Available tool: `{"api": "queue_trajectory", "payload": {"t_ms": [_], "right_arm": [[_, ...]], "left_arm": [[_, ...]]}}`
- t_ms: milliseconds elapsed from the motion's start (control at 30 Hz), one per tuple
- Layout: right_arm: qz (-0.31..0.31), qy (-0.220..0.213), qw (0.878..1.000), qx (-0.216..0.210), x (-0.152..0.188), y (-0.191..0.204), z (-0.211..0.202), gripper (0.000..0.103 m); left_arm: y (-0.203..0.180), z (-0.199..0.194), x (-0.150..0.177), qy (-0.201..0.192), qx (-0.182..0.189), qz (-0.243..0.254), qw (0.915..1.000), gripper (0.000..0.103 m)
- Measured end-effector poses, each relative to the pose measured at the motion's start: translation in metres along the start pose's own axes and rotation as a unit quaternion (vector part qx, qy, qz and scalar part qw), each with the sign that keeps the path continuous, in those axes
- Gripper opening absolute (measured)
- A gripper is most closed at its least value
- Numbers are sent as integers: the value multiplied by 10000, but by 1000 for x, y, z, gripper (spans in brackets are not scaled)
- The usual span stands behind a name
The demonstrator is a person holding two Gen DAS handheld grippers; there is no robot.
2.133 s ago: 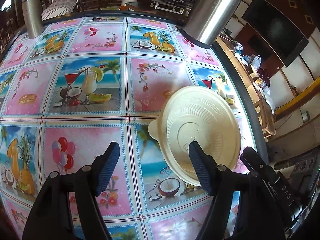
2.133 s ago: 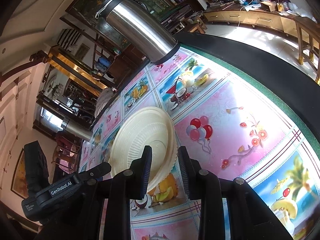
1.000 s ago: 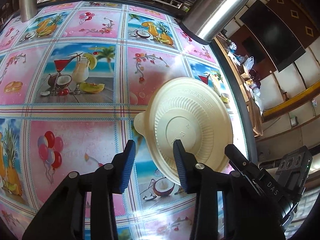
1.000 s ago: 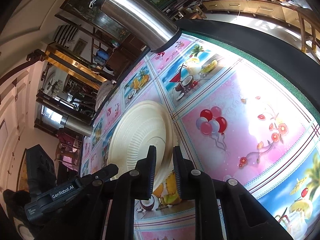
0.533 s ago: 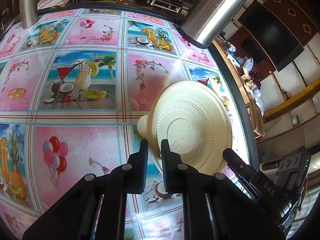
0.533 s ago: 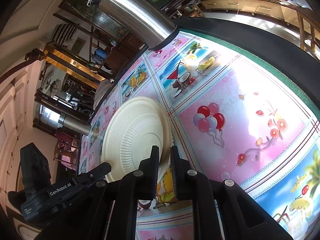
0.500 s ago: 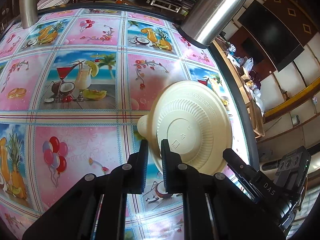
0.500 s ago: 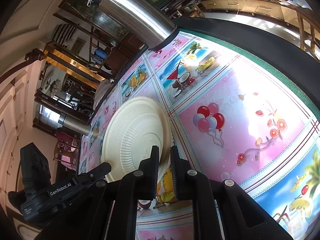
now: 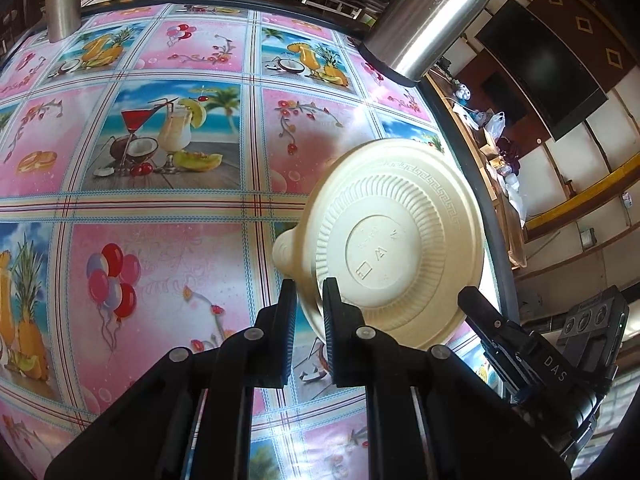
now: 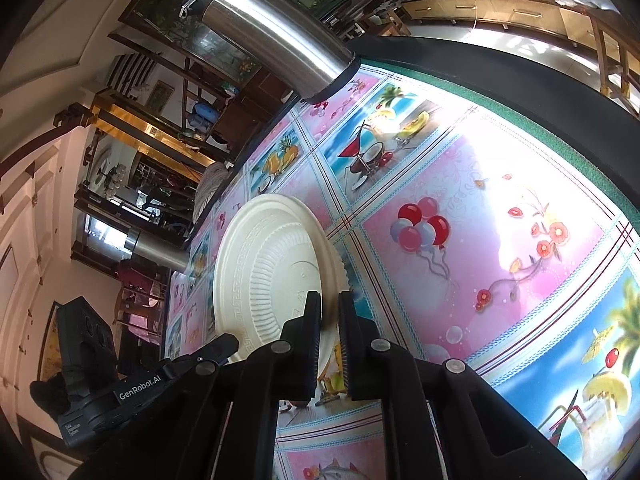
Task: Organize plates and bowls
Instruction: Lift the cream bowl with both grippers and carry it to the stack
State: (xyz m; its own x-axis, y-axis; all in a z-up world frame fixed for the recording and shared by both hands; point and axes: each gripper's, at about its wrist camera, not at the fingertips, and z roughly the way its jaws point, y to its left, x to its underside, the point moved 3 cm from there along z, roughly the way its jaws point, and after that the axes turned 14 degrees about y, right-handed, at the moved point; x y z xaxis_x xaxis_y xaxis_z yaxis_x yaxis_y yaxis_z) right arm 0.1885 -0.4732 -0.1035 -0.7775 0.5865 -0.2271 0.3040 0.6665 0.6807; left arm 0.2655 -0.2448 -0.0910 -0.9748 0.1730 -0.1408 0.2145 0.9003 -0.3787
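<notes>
A cream ribbed plate (image 9: 396, 240) is held upside down and tilted above the patterned tablecloth; its embossed base faces the left wrist camera. A small rounded cream tab (image 9: 290, 252) sticks out at its left edge. My left gripper (image 9: 310, 300) is shut on the plate's near rim. My right gripper (image 10: 330, 312) is shut on the rim of the same plate (image 10: 264, 276), which in this view looks like two nested cream pieces. The right gripper's body (image 9: 532, 356) shows at the plate's lower right in the left wrist view.
A tall steel flask (image 9: 428, 20) stands at the table's far right edge, also in the right wrist view (image 10: 272, 32). A second steel flask (image 9: 62, 0) stands at the far left. The table's dark rim (image 10: 520, 76) curves along the right. Room furniture lies beyond.
My left gripper's fingers closed from wide open onto the plate's rim. My right gripper tightened on the other rim. The plate has lifted slightly and tilted.
</notes>
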Motion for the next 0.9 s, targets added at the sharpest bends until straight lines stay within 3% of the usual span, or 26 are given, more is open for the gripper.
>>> {"api": "queue_trajectory", "payload": {"t_ms": [167,533,900], "right_arm": [[-126,-92,9997,177,13,9,-3,9],[-367,-19,9993,5,54,29,0,9],[-954,258,9950,-126,112,70,23,9]], "left_arm": [[3,-9,16,-102,-93,-13,9999,11],[24,-45,62,-669,-501,0,9965,11],[68,-81,121,-1272,-1143,-253,9849,12]]}}
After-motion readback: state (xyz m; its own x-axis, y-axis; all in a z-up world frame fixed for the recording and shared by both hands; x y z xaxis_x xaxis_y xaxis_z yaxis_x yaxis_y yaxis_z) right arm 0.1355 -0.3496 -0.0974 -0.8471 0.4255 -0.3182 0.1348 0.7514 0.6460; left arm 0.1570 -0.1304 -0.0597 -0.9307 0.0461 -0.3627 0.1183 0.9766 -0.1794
